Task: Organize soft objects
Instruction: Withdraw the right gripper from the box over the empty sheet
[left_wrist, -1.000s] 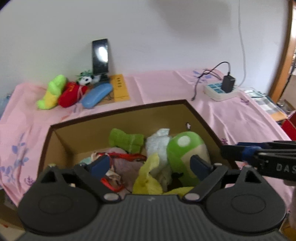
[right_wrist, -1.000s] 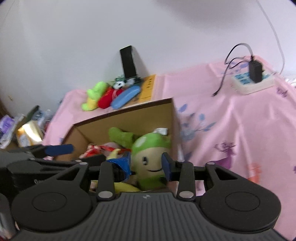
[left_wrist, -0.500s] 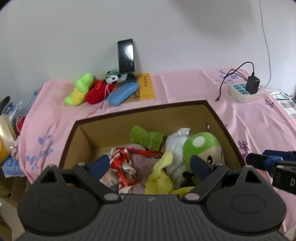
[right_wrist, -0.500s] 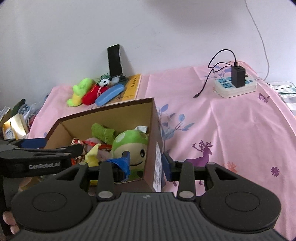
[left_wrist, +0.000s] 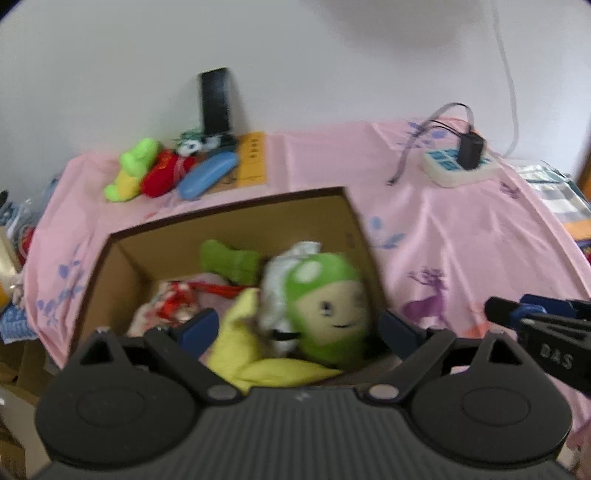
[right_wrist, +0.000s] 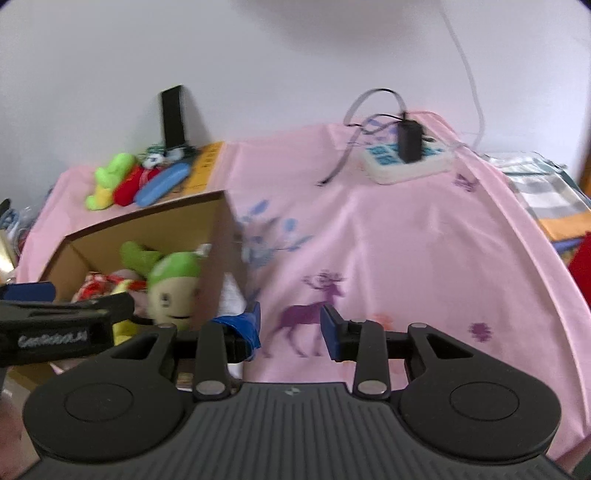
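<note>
**Both tongs open and empty at the toy box**

The left tongs (left_wrist: 299, 330) stand spread wide over the near end of the cardboard box (left_wrist: 236, 221), gripping nothing. Between the blue pads lie a green mushroom plush (left_wrist: 327, 310) and a yellow soft toy (left_wrist: 255, 354); whether either pad touches them cannot be told through the blur. Further ahead inside the box sit a white cloth item (left_wrist: 286, 280), a green plush piece (left_wrist: 229, 260) and a red-patterned fabric (left_wrist: 175, 306).

The right tongs (right_wrist: 290, 326) are partly open and hold nothing, poised over the pink cloth of the worktop (right_wrist: 424, 258), just right of the box's outer wall, above a purple deer print (right_wrist: 310, 310).

Beyond the box, against the wall, rest a lime-yellow plush (left_wrist: 129, 171), a red plush (left_wrist: 162, 177), a blue case (left_wrist: 207, 175) and an upright phone (left_wrist: 215, 99). Far ahead to the right lies a power strip (left_wrist: 458, 166).
</note>
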